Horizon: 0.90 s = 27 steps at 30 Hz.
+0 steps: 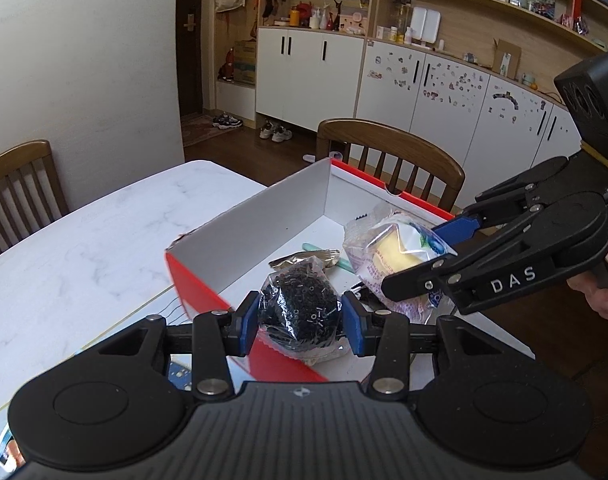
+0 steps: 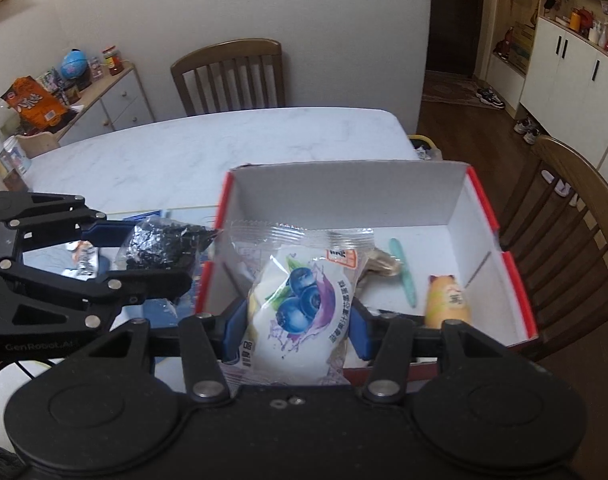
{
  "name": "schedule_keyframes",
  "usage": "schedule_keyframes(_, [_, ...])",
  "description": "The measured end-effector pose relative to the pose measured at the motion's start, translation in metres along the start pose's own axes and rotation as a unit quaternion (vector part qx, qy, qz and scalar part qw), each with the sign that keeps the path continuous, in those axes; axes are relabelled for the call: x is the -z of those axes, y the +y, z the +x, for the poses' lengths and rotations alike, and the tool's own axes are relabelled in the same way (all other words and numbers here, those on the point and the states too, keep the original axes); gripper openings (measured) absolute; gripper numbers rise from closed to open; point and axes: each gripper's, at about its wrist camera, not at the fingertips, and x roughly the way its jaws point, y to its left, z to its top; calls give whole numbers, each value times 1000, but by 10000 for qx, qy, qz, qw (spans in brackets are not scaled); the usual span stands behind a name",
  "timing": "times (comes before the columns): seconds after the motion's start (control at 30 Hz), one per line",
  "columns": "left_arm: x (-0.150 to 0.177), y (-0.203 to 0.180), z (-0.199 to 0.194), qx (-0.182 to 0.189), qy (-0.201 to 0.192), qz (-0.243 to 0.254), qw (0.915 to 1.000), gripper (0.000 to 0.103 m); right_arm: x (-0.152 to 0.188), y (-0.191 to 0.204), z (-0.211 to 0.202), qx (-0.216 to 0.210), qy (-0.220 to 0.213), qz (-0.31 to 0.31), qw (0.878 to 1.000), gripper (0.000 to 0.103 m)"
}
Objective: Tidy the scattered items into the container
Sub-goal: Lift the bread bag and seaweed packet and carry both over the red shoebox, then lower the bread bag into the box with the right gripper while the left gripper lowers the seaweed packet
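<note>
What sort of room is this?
Most likely a home dining room: a marble-look table with wooden chairs, white cupboards under cluttered shelves, and shoes by the door.

Cardboard box (image 2: 344,196): open top, far half of floor bare. Obstructions inside: teal pen (image 2: 402,276), gold wrapper (image 2: 380,264), orange figurine (image 2: 448,300). Marble table (image 2: 176,156) beyond: unobstructed.

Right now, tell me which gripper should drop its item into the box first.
Right. The right gripper holds its blueberry snack packet above the box interior, while the left gripper holds its black bag at the box's near wall.
</note>
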Motion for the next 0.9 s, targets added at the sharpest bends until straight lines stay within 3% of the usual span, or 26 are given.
schedule_keyframes(0.9, [-32,-28,84,489,622,492,9957,42,-33,-81,41,257,146,222,9993,51])
